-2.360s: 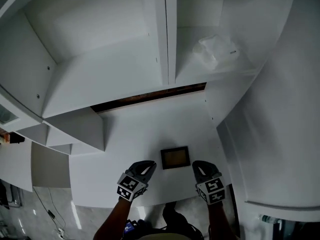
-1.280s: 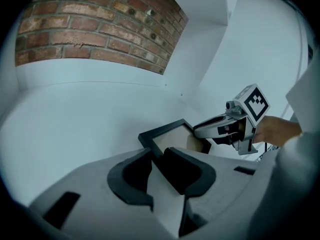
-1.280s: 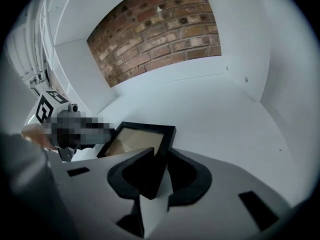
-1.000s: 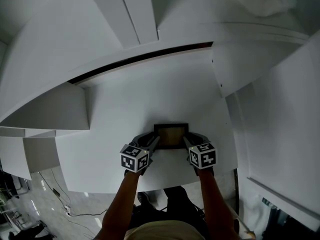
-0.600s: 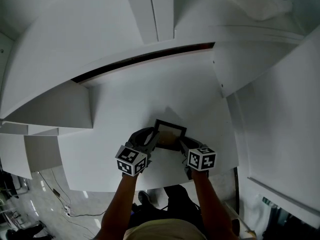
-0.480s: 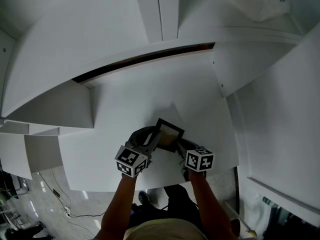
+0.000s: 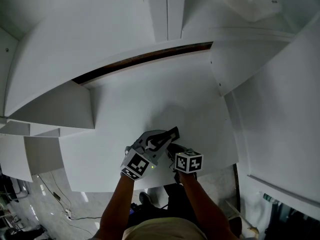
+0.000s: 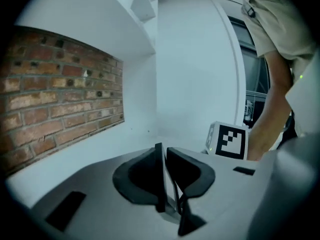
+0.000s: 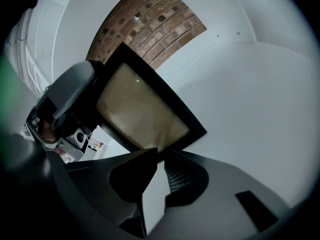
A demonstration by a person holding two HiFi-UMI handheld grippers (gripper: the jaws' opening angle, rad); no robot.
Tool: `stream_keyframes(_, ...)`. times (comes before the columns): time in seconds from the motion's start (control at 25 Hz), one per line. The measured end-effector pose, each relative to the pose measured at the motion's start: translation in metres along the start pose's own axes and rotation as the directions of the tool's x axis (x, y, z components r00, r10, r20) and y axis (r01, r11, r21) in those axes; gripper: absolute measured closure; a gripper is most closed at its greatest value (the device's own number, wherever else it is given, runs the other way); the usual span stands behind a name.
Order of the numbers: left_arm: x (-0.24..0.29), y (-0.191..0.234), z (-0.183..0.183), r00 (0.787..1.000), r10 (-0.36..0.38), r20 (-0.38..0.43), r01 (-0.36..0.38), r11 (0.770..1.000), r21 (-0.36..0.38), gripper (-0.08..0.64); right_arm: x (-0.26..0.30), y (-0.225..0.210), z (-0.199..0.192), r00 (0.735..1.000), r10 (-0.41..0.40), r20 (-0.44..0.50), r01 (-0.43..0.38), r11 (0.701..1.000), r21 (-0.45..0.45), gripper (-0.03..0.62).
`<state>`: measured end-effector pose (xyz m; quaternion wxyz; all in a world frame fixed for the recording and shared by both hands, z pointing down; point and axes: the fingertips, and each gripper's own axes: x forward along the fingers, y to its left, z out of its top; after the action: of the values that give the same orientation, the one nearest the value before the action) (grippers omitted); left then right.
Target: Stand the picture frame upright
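My left gripper (image 8: 164, 154) is clamped on the picture frame (image 9: 141, 109) by its edge, holding it tilted over the white shelf (image 7: 150, 96). My right gripper (image 9: 160, 156) is closing its narrow jaws, with the frame's lower edge at their tips. A brick wall (image 9: 157, 24) stands beyond.

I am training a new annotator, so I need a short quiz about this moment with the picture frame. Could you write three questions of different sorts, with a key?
1. True or false: the picture frame lies flat on the white shelf.
2. What do the jaws of the left gripper hold? A) an edge of the frame B) a cloth C) nothing
3. Fill in: the wall behind the shelf is made of ____.
Key: 1 false, it is tilted up; 2 A; 3 brick.
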<state>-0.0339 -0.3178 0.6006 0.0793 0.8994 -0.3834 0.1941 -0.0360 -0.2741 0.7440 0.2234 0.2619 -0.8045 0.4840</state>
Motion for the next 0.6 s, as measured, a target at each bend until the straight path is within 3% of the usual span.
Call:
stream_keyframes(0.16,0.002,-0.016,-0.001,0.998,-0.064,-0.021,0.065,0.993,0.102,0.485,-0.004,0.006,-0.009,0.999,0.027,-0.048,-0.03,0.997,-0.065,0.551)
stream_keyframes(0.28,0.003,-0.03,0.001,0.993,-0.112,-0.024,0.115,0.982,0.151,0.485,-0.022,0.003,-0.015,0.995,0.006,-0.095,-0.026,0.979,-0.203,0.543)
stream_keyframes(0.36,0.002,-0.039,0.0,0.99,-0.138,-0.031,0.142,0.972,0.19,0.485,-0.041,-0.006,-0.014,0.992,-0.056,-0.11,0.018,0.946,-0.323,0.51)
stream_keyframes(0.44,0.0,-0.046,-0.001,0.985,-0.166,-0.04,0.17,0.959,0.225,0.486,-0.06,-0.018,-0.004,0.986,-0.133,-0.104,0.071,0.884,-0.463,0.482)
stream_keyframes(0.48,0.0,-0.05,-0.001,0.983,-0.179,-0.04,0.184,0.954,0.235,0.488,-0.067,-0.021,0.004,0.982,-0.163,-0.095,0.087,0.839,-0.538,0.461)
stream_keyframes(0.6,-0.002,-0.06,0.0,0.975,-0.218,-0.039,0.221,0.941,0.255,0.492,-0.076,-0.017,0.029,0.984,-0.169,-0.063,0.064,0.654,-0.753,0.383)
